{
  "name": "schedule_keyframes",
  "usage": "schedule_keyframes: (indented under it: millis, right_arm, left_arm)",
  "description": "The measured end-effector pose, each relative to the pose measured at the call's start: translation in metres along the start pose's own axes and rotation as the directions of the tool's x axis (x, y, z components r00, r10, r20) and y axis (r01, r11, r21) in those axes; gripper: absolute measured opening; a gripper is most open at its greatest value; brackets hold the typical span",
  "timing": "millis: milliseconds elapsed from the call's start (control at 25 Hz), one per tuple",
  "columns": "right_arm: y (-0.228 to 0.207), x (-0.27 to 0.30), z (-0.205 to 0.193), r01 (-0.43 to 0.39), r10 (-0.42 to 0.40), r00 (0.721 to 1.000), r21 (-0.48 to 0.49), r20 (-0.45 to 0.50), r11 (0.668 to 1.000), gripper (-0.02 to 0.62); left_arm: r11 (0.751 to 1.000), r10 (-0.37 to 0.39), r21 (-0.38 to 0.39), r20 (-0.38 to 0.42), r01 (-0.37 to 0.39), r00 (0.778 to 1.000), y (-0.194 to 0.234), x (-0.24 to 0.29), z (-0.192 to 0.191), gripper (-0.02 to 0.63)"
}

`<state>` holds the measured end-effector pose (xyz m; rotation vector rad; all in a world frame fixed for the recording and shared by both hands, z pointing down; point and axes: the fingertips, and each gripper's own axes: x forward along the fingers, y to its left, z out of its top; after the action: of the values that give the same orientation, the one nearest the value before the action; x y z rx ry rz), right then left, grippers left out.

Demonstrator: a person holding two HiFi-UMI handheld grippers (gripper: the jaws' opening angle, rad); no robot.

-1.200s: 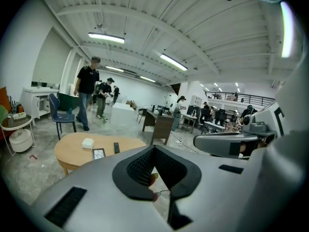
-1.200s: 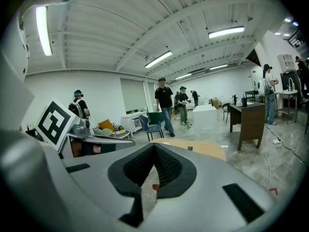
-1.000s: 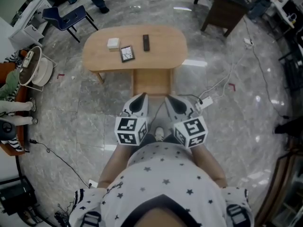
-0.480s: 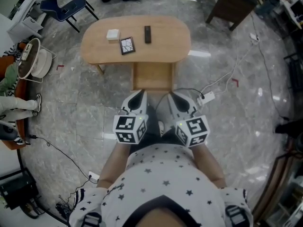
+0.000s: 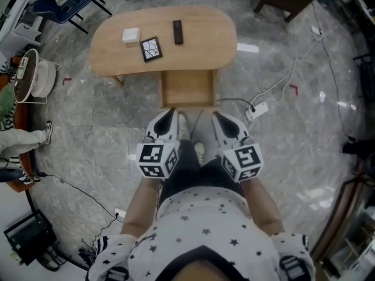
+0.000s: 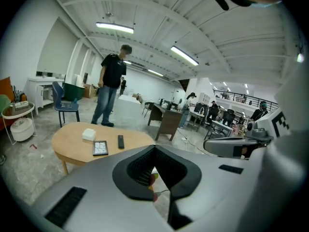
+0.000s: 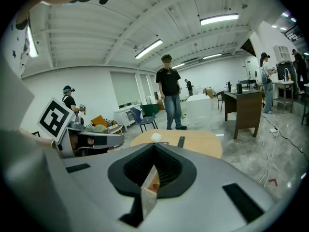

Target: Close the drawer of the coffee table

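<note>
Where left tongs [image 5: 170, 115] point, drawer [image 5: 187, 89] lies ahead.

One drawer [image 5: 187, 90], two hand-held grippers [image 5: 171, 113] [image 5: 216, 116]

The coffee table [image 5: 205, 51] and its drawer [image 5: 187, 88] are pale, smooth, matt wood. The floor [image 5: 293, 148] is glossy grey veined stone. The left gripper [image 6: 154, 149] and the right gripper [image 7: 154, 147] have matt grey plastic shells.

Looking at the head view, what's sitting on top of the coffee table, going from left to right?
white box → black square tile → black remote
</note>
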<state>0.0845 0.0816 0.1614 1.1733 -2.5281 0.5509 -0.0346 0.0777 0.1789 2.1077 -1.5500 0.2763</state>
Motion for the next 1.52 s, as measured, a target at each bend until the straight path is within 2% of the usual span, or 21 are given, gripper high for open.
schedule_keyframes:
  millis: [240, 560, 880, 1520]
  right_arm:
    - [-0.026, 0.023, -0.018, 0.033, -0.032, 0.999, 0.02, -0.027, 0.999, 0.006]
    - [-0.059, 0.051, -0.053, 0.056, -0.053, 0.996, 0.031, -0.065, 0.998, 0.006]
    - [-0.089, 0.091, -0.112, 0.077, -0.075, 0.991, 0.015, -0.115, 0.997, 0.008]
    - [-0.143, 0.142, -0.235, 0.167, -0.151, 0.964, 0.057, -0.219, 0.984, 0.008]
  left_arm:
    - [1.0, 0.018, -0.011, -0.04, -0.019, 0.999, 0.026, 0.028, -0.018, 0.006]
    - [0.999, 0.032, 0.01, -0.076, -0.031, 0.997, 0.052, 0.064, -0.049, 0.006]
    - [0.999, 0.036, -0.011, -0.109, -0.037, 0.993, 0.085, 0.095, -0.103, 0.006]
    - [0.995, 0.094, -0.025, -0.187, -0.1, 0.978, 0.163, 0.151, -0.221, 0.006]
